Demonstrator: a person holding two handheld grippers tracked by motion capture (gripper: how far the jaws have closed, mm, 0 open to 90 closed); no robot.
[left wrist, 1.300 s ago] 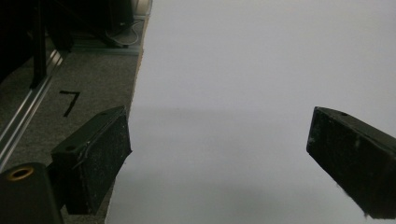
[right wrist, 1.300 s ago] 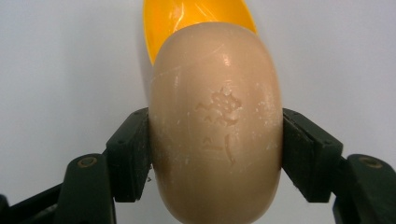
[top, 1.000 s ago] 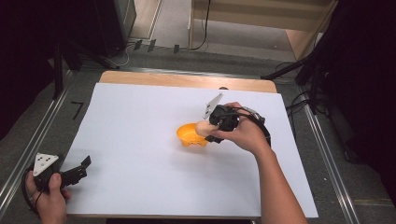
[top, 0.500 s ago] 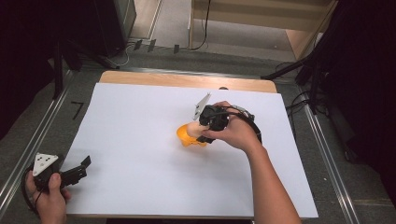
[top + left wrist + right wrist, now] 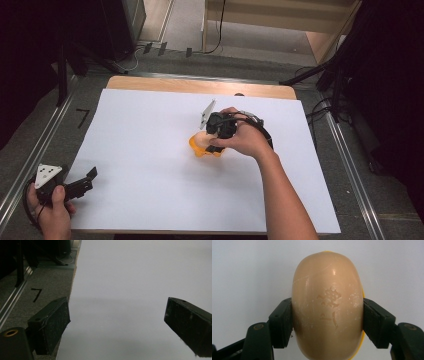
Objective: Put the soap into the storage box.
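A tan oval bar (image 5: 327, 302) with a stamped mark sits between the jaws of my right gripper (image 5: 327, 322), whose pads (image 5: 282, 322) press on both its sides. A yellow-orange rim (image 5: 359, 346) peeks out behind the bar. In the high view my right gripper (image 5: 211, 146) points down at an orange object (image 5: 200, 147) in the middle of the white sheet (image 5: 150, 150). My left gripper (image 5: 87, 180) rests at the sheet's near left corner. Its jaws stand wide apart, open, around nothing (image 5: 117, 322).
The white sheet covers most of a wooden table (image 5: 200, 86). Metal rails (image 5: 350, 165) run along both sides. Cables and dark stands lie on the floor beyond the far edge.
My right hand and gripper shifted a little to the left over the orange object. The left hand kept still.
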